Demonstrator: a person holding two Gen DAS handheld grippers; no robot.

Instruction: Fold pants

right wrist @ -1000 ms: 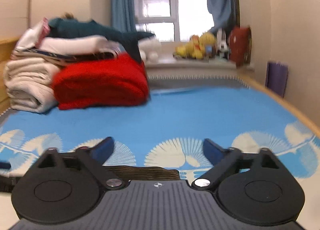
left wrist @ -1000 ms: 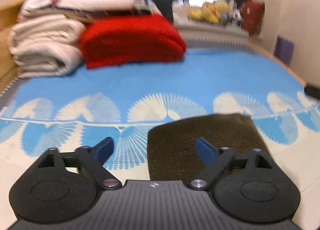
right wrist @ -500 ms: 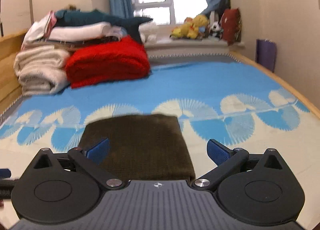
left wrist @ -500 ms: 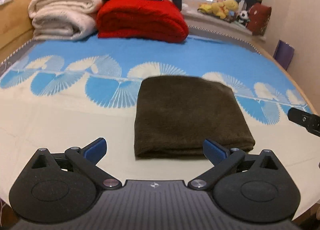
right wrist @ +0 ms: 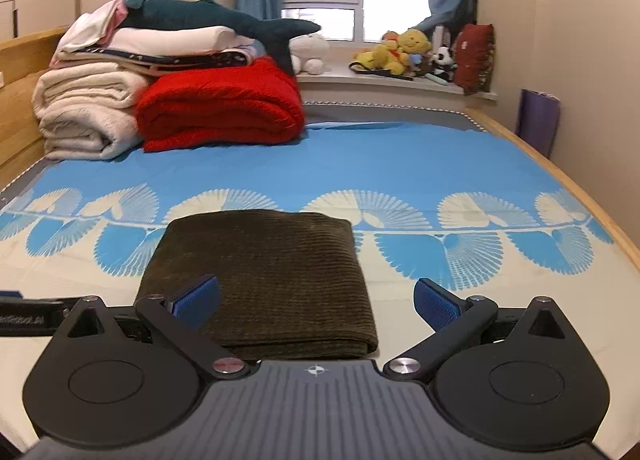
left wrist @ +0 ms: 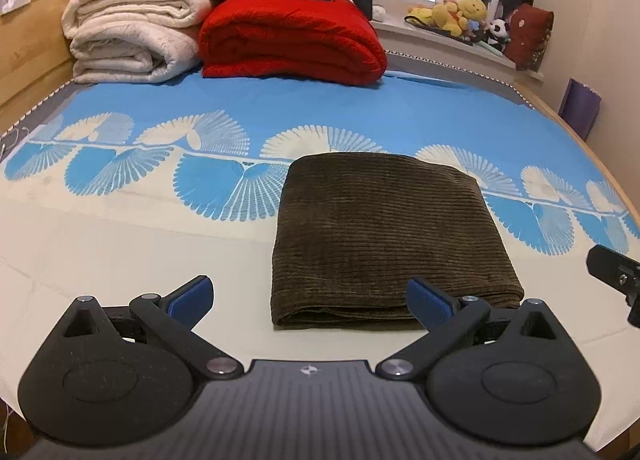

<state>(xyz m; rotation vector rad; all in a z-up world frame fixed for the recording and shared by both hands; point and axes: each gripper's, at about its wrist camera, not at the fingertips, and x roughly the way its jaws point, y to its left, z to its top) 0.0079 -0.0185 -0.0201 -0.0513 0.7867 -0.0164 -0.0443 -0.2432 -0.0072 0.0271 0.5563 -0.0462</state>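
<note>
Black claw [left wrist: 310,298], blue pads [left wrist: 191,294]

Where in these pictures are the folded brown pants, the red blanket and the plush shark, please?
Folded brown pants [left wrist: 384,228], left wrist view, middle of the top layer.
Red blanket [right wrist: 224,108], right wrist view, middle of its folded front.
Plush shark [right wrist: 200,12], right wrist view, middle of its body.

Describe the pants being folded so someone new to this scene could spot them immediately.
Start at the bed, covered by a blue and cream sheet with fan patterns. On its near, cream part lie the pants, folded into a flat rectangle. They are dark brown ribbed corduroy and lie alone, unlike the red blanket and cream quilts stacked at the far end.
</note>
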